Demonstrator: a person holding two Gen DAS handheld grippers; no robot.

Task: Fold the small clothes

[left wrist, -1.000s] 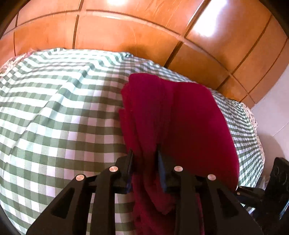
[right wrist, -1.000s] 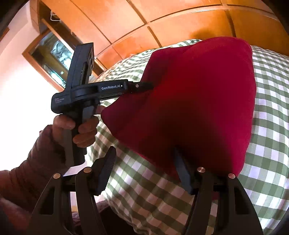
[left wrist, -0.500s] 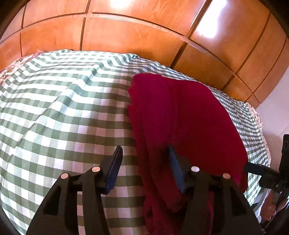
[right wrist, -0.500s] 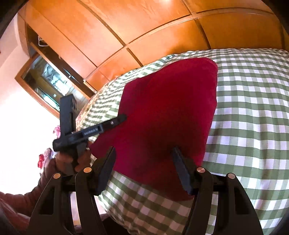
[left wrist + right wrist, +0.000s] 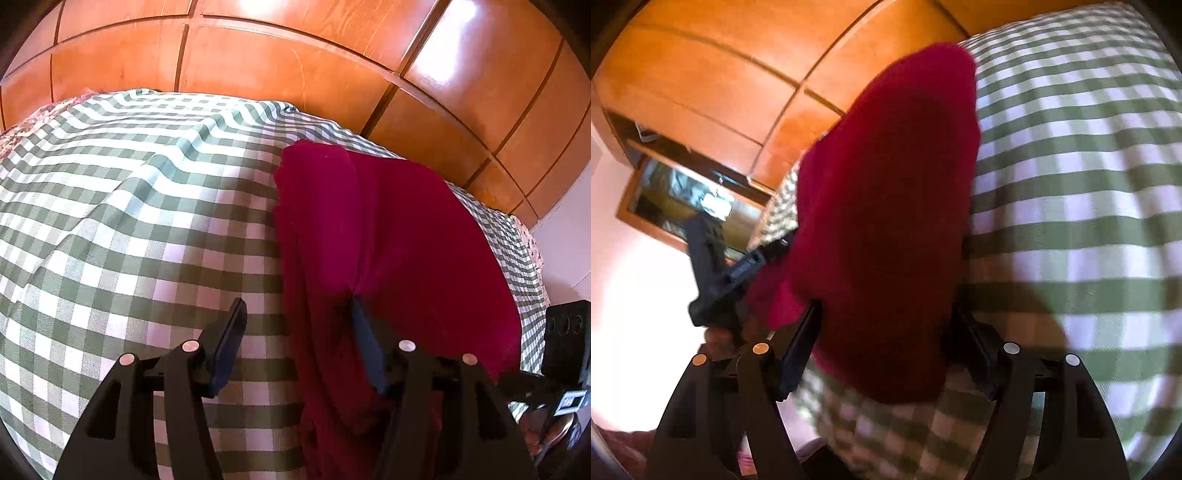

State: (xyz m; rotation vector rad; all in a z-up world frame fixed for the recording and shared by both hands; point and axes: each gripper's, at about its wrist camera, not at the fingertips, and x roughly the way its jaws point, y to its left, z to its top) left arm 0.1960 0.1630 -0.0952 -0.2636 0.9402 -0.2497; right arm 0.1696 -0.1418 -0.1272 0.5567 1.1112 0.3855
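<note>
Garment (image 5: 399, 236), red, folded, on the checked bed (image 5: 140, 229); long axis runs away from both claws. Left claw (image 5: 295, 332): jaws just opened, near edge loose between them. Right claw (image 5: 882, 325): wide, straddling the near end, nearer.

A deep crimson, plain soft cloth garment (image 5: 388, 240) lies on a green-and-white checked woven bedspread (image 5: 129, 221). Behind the bedspread stands a glossy orange-brown wooden panelled wardrobe (image 5: 277, 62) with darker grooves. Both grippers' fingers (image 5: 229, 343) are matte black with small silver rivets.
</note>
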